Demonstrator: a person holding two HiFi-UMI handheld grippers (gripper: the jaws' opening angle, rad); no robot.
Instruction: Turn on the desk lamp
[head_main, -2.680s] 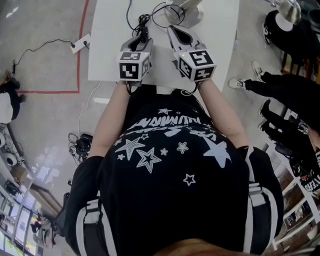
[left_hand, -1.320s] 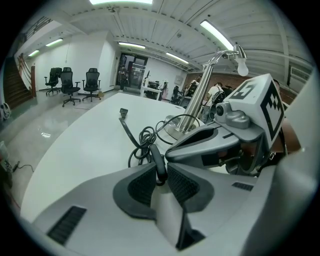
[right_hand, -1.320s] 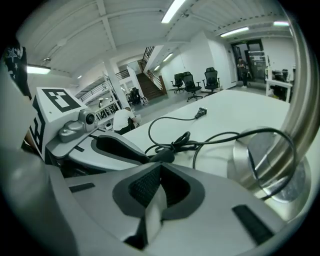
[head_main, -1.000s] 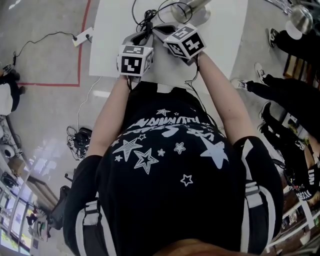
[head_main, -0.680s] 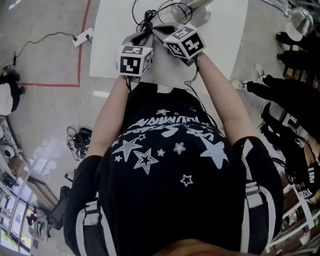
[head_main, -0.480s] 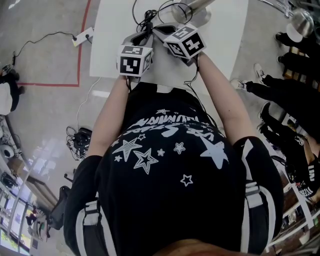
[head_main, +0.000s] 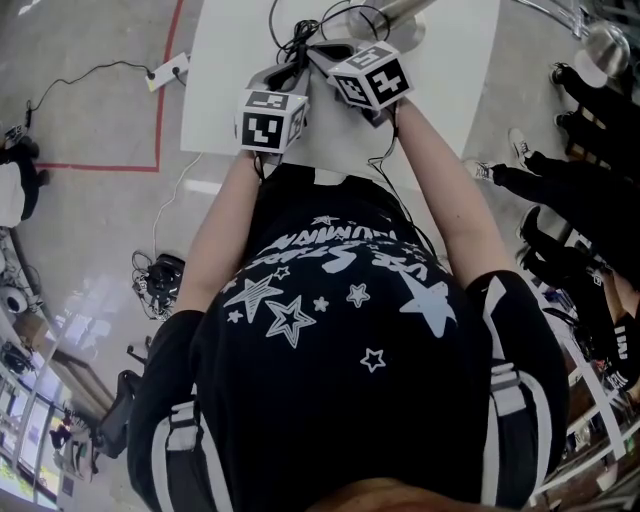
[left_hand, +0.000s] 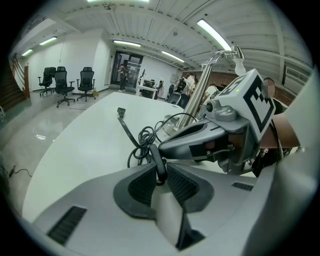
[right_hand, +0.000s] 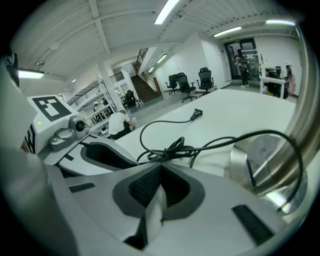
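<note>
Left tongs (left_hand: 161, 174) pinch narrowly on a thick stretch of tangled black cord (left_hand: 141, 142) lying on the white counter (head_main: 225, 70). Right tongs (right_hand: 160, 169) are closed (nothing between them), tips beside that tangle. The silver metal desk lamp (right_hand: 270, 167) stands near, toward the counter's far side.

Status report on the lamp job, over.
Left gripper shut on the cord's black switch. Right gripper shut, empty. Desk lamp stands just beyond. Tangled cord crowds both.
</note>
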